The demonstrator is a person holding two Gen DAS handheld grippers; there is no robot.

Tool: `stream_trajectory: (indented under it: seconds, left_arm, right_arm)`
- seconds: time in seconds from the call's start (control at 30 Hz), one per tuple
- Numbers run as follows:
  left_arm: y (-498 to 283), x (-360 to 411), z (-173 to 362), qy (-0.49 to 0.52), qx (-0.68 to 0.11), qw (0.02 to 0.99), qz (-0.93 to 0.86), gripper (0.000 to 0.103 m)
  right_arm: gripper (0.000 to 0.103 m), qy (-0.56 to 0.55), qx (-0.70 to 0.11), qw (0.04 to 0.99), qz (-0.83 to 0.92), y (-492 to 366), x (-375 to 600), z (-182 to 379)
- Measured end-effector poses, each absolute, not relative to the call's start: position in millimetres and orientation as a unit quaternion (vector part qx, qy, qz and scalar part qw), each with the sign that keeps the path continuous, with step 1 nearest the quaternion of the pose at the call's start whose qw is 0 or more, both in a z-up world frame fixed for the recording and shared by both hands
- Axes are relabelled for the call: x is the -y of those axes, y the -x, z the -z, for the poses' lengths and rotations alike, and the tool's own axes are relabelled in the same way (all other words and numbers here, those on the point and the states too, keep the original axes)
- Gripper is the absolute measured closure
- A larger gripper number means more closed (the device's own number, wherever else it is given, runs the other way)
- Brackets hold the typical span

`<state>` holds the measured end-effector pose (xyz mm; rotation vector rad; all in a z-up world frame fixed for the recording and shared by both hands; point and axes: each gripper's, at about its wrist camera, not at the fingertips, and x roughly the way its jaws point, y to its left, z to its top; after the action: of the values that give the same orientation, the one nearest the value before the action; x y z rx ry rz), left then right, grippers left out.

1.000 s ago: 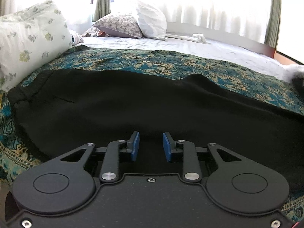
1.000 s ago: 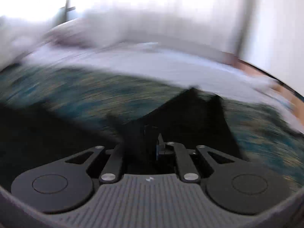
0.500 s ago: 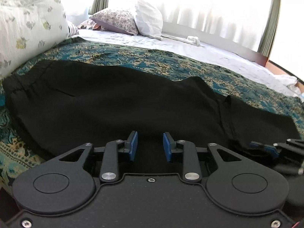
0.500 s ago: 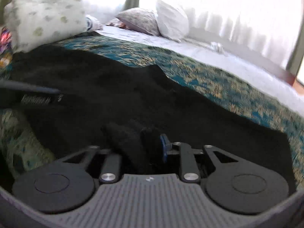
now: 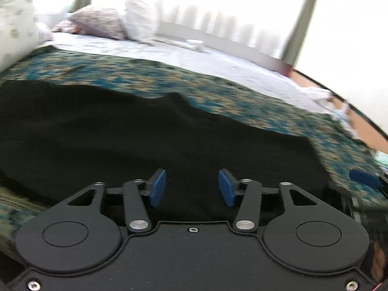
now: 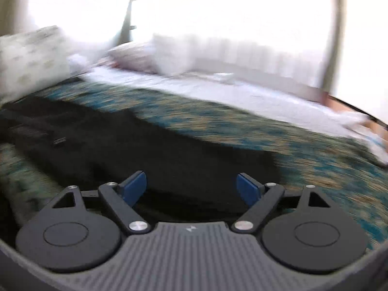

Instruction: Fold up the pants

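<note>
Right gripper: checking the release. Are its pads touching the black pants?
Apart. The right wrist view shows the opening right gripper, empty gap between blue pads, pants beyond.

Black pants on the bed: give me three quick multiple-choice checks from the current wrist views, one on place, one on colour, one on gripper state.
1. Where do the black pants lie?
A. On the patterned bedspread
B. On the floor
C. Over a pillow

2. What colour are the pads on the left gripper?
A. Red
B. Blue
C. White

3. How does the right gripper stand?
A. Clamped on a pant leg
B. Clamped on the bedspread
C. Jaws apart, gripping nothing

Answers: 1 A, teal-and-tan fabric borders the pants on the far side; 2 B, both pads show blue; 3 C, the jaws are opening, and the pants lie below the pads unpinched.
</note>
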<state>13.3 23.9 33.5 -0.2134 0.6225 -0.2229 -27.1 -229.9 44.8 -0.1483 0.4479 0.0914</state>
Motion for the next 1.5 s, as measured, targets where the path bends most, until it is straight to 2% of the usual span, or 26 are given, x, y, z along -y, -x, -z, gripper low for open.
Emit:
stream_trajectory:
  seconds: [0.07, 0.13, 0.27, 0.4, 0.6, 0.83, 0.9, 0.93, 1.0, 1.03, 1.07, 1.13, 1.5]
  left_arm:
    - [-9.9, -9.8, -32.6, 0.103, -0.298, 0.94, 0.134, 0.03]
    - [-6.4, 4.7, -31.4, 0.09, -0.292, 0.941, 0.148, 0.025]
    - [-4.1, 28.9, -27.0, 0.063, -0.301, 0.938, 0.157, 0.025]
    - [0.8, 36.2, -22.8, 0.049, -0.308, 0.937, 0.158, 0.023]
    - [-1.8, 34.2, -16.1, 0.056, -0.331, 0.93, 0.148, 0.023]
    - [-22.5, 33.3, -17.5, 0.119, -0.327, 0.928, 0.135, 0.014]
    - [-30.4, 35.8, -12.4, 0.124, -0.333, 0.927, 0.118, 0.015]
    - [-34.2, 37.3, -8.3, 0.121, -0.338, 0.927, 0.107, 0.022]
    - [-35.4, 41.7, -4.7, 0.096, -0.333, 0.935, 0.078, 0.06]
    - [-34.5, 43.3, -5.1, 0.072, -0.33, 0.94, 0.052, 0.087]
    - [-33.9, 42.0, -6.0, 0.067, -0.329, 0.941, 0.051, 0.088]
    - [-29.1, 36.8, -10.6, 0.08, -0.319, 0.942, 0.058, 0.096]
    - [-22.2, 43.1, -3.6, 0.031, -0.318, 0.945, 0.064, 0.096]
  right_arm:
    - [0.013, 0.044, -0.224, 0.974, 0.013, 22.1, 257.1, -45.7]
    - [0.013, 0.012, -0.226, 0.973, 0.049, 13.6, 281.6, -42.8]
    - [0.025, -0.014, -0.266, 0.961, 0.077, -4.8, 306.3, -24.7]
    - [0.031, 0.023, -0.319, 0.946, 0.054, -2.4, 298.4, -1.8]
    - [0.031, 0.027, -0.32, 0.947, 0.027, 19.1, 295.7, 0.2]
    - [0.031, 0.017, -0.326, 0.945, 0.009, 26.1, 297.4, -1.1]
    - [0.031, 0.023, -0.327, 0.945, -0.005, 32.2, 294.7, -3.6]
    - [0.03, 0.028, -0.328, 0.944, -0.008, 35.1, 294.2, -4.3]
    - [0.027, 0.032, -0.33, 0.943, -0.014, 41.7, 296.0, -6.7]
    - [0.026, 0.032, -0.332, 0.943, -0.015, 44.9, 298.0, -7.9]
    - [0.026, 0.035, -0.332, 0.943, -0.009, 48.4, 300.2, -9.2]
    - [0.026, 0.045, -0.328, 0.944, 0.007, 53.3, 304.7, -11.6]
    - [0.026, 0.042, -0.318, 0.946, 0.042, 19.4, 310.0, 0.3]
